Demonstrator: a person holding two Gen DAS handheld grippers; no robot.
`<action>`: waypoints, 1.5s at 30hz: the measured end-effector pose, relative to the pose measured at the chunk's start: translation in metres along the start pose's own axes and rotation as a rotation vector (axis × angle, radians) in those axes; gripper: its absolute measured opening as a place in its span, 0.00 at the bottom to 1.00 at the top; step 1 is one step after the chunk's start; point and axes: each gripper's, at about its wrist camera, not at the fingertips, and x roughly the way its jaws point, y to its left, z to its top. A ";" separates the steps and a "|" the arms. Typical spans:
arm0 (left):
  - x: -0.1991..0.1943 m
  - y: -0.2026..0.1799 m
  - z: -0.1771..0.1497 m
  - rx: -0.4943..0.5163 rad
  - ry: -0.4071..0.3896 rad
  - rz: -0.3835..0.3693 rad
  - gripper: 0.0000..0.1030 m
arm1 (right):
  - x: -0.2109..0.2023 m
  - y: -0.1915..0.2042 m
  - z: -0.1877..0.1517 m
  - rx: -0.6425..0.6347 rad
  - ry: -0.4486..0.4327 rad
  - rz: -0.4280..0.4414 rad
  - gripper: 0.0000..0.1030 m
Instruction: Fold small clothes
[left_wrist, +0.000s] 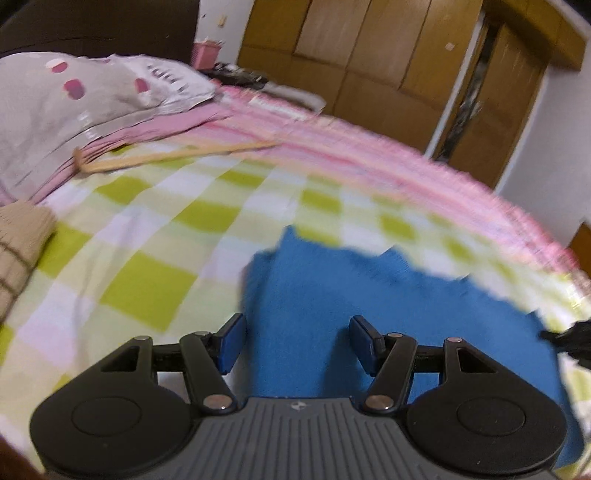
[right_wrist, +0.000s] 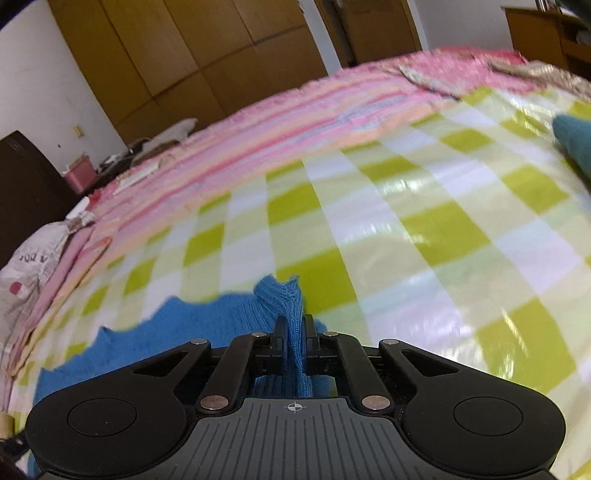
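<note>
A blue knitted garment (left_wrist: 354, 291) lies on the green and white checked sheet (left_wrist: 155, 236). My left gripper (left_wrist: 297, 341) is open and empty, its blue pads (left_wrist: 231, 341) spread just above the garment's near part. In the right wrist view my right gripper (right_wrist: 295, 338) is shut on a bunched fold of the blue knitted garment (right_wrist: 286, 295), which rises between the jaws. The rest of it spreads to the left on the sheet (right_wrist: 424, 221). A dark tip of the right gripper shows at the right edge of the left wrist view (left_wrist: 569, 338).
A grey pillow with pink dots (left_wrist: 70, 107) and a wooden stick (left_wrist: 166, 157) lie at the far left. A beige striped cloth (left_wrist: 18, 251) sits at the left edge. A pink striped blanket (left_wrist: 369, 147) borders the sheet. A teal cloth (right_wrist: 576, 144) lies far right. Wooden wardrobes (left_wrist: 369, 55) stand behind.
</note>
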 end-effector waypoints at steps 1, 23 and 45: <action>0.002 0.003 -0.002 -0.010 0.010 0.005 0.64 | 0.000 0.000 -0.002 -0.004 0.001 0.000 0.09; -0.026 -0.017 -0.023 0.081 -0.008 0.007 0.65 | -0.046 0.013 -0.038 -0.094 0.030 0.025 0.17; -0.023 -0.012 -0.030 0.095 0.003 -0.010 0.70 | -0.054 -0.005 -0.052 0.019 0.067 0.022 0.29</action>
